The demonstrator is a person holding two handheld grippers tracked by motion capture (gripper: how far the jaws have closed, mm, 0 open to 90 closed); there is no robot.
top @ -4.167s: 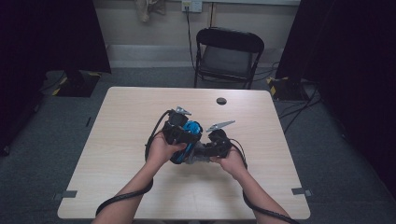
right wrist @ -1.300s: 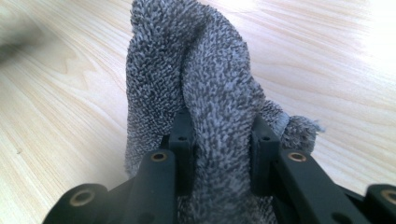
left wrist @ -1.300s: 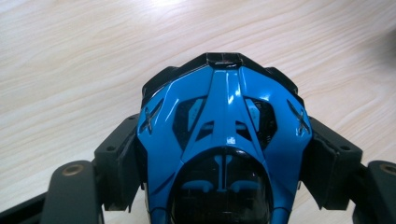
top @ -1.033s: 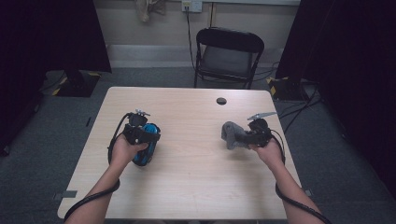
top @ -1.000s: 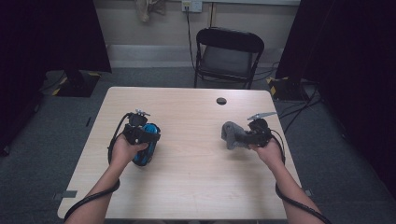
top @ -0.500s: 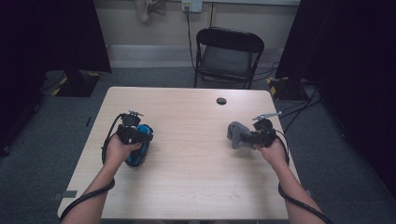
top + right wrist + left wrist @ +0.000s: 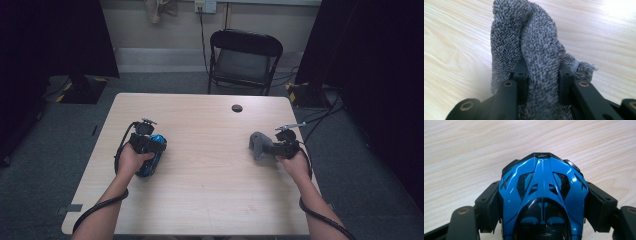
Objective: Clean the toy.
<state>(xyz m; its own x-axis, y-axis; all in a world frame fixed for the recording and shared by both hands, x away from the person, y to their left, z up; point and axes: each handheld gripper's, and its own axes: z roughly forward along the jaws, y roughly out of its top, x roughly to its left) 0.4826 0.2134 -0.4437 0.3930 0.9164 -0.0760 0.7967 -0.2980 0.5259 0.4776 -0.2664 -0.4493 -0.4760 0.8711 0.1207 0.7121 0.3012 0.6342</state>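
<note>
While jaws clamp blue toy car (image 7: 542,195) and grey cloth (image 7: 536,57), both grippers now farther apart, lower.

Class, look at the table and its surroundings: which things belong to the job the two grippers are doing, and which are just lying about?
Part of the job:
- blue toy car, clamped in the left gripper
- grey cloth, clamped in the right gripper

Just lying about:
- black round cap set in the table
- folding chair behind the table
</note>
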